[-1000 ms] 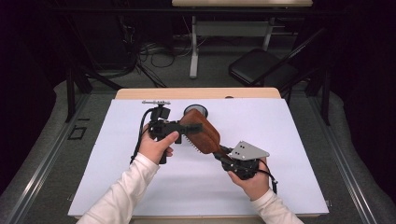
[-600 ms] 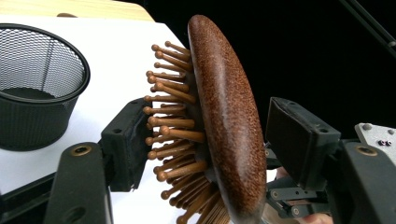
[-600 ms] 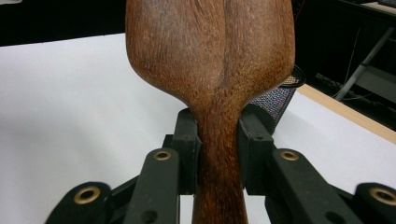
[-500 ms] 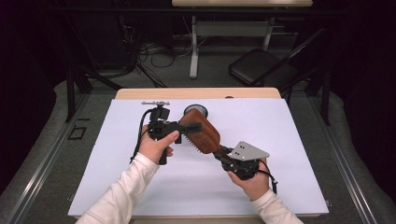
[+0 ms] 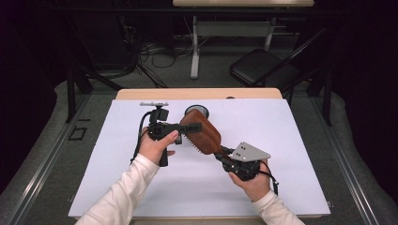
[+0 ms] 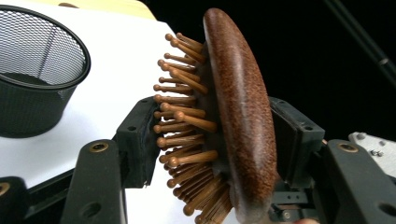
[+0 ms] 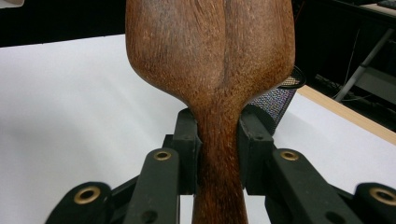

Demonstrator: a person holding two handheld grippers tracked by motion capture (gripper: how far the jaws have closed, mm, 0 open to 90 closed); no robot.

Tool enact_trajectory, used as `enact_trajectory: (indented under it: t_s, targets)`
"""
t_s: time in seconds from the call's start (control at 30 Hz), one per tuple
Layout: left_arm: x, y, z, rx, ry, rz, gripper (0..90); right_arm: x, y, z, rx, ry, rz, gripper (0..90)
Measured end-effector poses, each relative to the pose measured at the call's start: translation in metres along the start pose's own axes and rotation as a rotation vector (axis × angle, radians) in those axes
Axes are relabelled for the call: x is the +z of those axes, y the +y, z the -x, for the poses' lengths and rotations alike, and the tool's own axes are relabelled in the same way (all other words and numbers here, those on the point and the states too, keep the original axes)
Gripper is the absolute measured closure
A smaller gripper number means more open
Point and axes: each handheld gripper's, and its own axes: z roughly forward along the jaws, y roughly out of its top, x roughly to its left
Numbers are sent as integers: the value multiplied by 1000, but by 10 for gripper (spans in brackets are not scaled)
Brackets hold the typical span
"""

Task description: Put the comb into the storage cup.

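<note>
Jaws of both grippers around hairbrush (image 5: 202,135)

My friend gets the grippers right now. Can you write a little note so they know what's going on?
Right gripper: shut on the neck of the brown wooden paddle hairbrush.
Left gripper: jaws around the brush head, one at the wooden bristle pegs, one at the smooth back.
The brush is held in the air above the white table sheet, between both grippers.
The black wire-mesh cup stands just behind it, with no brush in it yet. Probably left: lower the brush into the cup.
</note>
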Motion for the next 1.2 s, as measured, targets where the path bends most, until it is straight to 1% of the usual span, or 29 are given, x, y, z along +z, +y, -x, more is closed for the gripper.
enact_trajectory:
  t_s: [0.03,0.1,0.17,0.27,0.43,0.53,0.67,0.9,0.93,1.07,1.2]
  targets:
    - [0,0,0,-8,-3,1,416,0,0,0,0,0,0,722]
    - [-1,0,-1,-10,-6,3,421,0,0,0,-2,-1,-1,722]
    - [-1,-1,-2,-25,-15,7,426,0,0,0,-3,-1,0,722]
    - [-1,-1,-3,-33,-19,4,431,1,0,0,-3,0,0,722]
    - [-1,-1,-4,-39,-14,1,437,2,-1,-1,-2,1,-3,722]
    - [-2,0,-4,-53,-23,-1,444,2,-2,-1,-4,-2,-2,723]
    - [-2,0,-3,-51,-24,4,450,3,-2,-1,-4,-3,0,722]
    - [-2,0,-4,-59,-28,-4,461,5,-4,-2,-2,0,-7,723]
    - [-2,0,-3,-67,-30,-3,463,5,-4,-2,-1,1,-6,722]
    - [-2,0,-4,-72,-38,-3,471,5,-4,-1,1,1,-4,722]
    - [-2,1,-3,-84,-42,-5,479,5,-4,-1,0,1,-1,722]
